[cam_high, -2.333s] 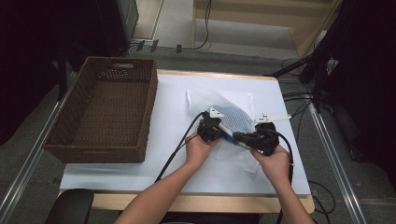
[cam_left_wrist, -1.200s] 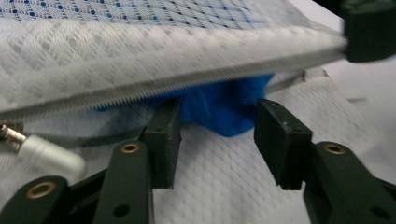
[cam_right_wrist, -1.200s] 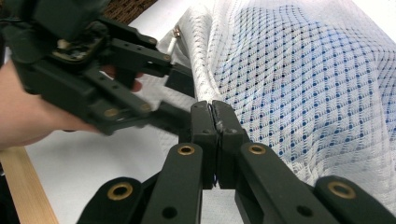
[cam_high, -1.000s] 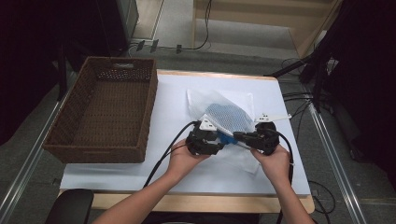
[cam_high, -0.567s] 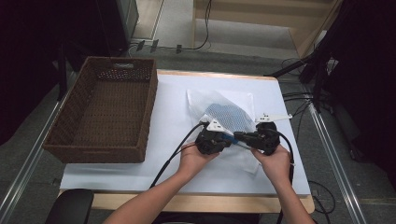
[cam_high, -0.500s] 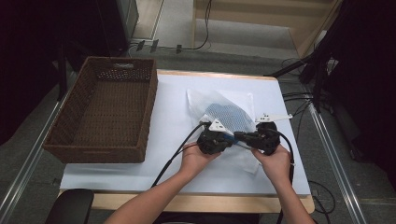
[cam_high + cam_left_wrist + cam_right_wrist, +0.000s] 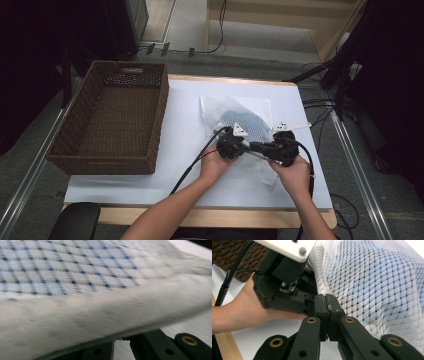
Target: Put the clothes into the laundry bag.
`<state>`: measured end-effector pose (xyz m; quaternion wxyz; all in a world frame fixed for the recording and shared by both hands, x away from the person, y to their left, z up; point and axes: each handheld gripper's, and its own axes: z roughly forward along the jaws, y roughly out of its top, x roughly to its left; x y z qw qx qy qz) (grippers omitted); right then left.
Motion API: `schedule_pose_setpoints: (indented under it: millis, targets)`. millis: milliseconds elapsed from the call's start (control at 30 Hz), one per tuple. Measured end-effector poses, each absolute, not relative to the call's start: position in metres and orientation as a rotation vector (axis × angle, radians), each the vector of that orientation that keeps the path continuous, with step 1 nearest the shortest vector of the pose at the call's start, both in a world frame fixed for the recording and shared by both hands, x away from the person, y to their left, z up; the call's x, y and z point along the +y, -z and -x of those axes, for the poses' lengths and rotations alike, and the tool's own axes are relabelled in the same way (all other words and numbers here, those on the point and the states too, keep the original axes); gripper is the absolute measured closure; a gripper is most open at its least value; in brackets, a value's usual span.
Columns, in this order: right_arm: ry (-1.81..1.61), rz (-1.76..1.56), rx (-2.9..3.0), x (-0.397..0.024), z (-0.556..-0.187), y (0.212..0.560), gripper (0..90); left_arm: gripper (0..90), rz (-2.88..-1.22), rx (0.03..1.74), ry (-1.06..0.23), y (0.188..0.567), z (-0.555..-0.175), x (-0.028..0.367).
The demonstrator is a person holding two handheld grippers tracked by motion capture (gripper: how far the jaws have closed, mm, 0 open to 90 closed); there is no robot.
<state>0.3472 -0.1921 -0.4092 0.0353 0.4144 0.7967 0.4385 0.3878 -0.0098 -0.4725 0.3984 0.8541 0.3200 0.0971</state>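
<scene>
Mesh bag: a white mesh bag (image 7: 250, 131) with a blue dotted cloth inside lay on the counter (image 7: 185, 130), right of the middle, well apart from the basket.
Bag, close: in the left hand-held gripper view the mesh (image 7: 100, 290) hung just over the jaws, blurred; in the right hand-held gripper view the blue dots showed through the white net (image 7: 374, 285).
Left hand-held gripper: the left hand-held gripper (image 7: 239, 146) was at the near left edge of the bag; its jaws were together and had just been closing. The bag edge lay across them, but I cannot tell if the mesh was pinched.
Right hand-held gripper: the right hand-held gripper (image 7: 327, 306) had its jaws together, the tips against the fold of the mesh; in the high view it was at the near right part of the bag (image 7: 272, 148).
Two grippers: they were just beside each other, pointing toward each other.
Basket: a brown woven basket (image 7: 112, 117) stood on the left side of the counter.
</scene>
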Motion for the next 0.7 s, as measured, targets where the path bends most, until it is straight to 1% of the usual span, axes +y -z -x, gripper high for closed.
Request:
schedule_pose_setpoints:
  millis: [533,600,700]
  targets:
    - [-1.332,-1.288,2.463,-0.189,-0.348,0.413,90.0,90.0,-2.073,0.965,-0.348,0.475,-0.406,0.000]
    - [-1.333,-1.291,2.465,-0.189,-0.349,0.413,90.0,90.0,-2.063,0.984,-0.338,0.477,-0.409,0.001]
    - [-1.330,-1.291,2.466,-0.188,-0.349,0.414,90.0,90.0,-2.052,1.025,-0.277,0.478,-0.414,0.005]
